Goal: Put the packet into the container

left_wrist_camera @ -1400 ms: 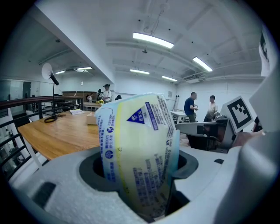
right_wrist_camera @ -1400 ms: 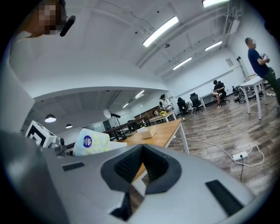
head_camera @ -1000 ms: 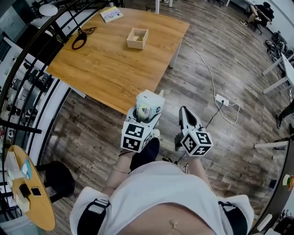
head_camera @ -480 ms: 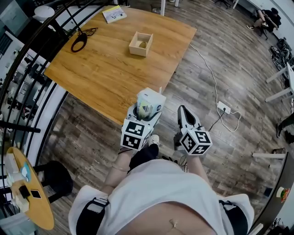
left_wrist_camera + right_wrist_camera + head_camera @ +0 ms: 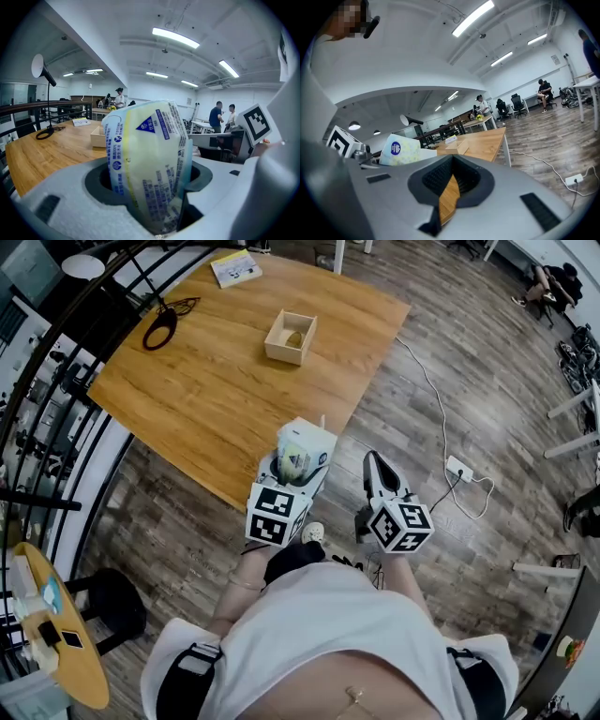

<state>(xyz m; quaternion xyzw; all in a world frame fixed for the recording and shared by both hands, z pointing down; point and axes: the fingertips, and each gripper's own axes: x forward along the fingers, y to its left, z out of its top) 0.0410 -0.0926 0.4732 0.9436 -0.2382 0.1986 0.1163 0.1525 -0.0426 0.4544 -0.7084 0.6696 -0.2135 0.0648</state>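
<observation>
Wooden and small, the container (image 5: 292, 337) sits toward the far side of the counter (image 5: 206, 381), and the packet (image 5: 297, 461) is not in it yet. The packet is white and yellow with blue print, and my left tongs (image 5: 304, 446) hold it. In the left gripper view it stands up between the 2 jaws. They are spread wide around it and press on its sides, so it looks a bit squashed. It is up in the air over the near edge of the counter, well apart from the container.

My right tongs (image 5: 376, 466) are just to the right of the left ones, above the floor. Their jaws are narrow, almost together, with nothing between them. I only see a thin strip of counter through the slit.

So I think 1 part is done: the packet is picked up. What is left is the carry across the counter to the container, then lowering it inside and letting go. Something small and yellowish already lies in the container, and I cannot tell what it is.
</observation>
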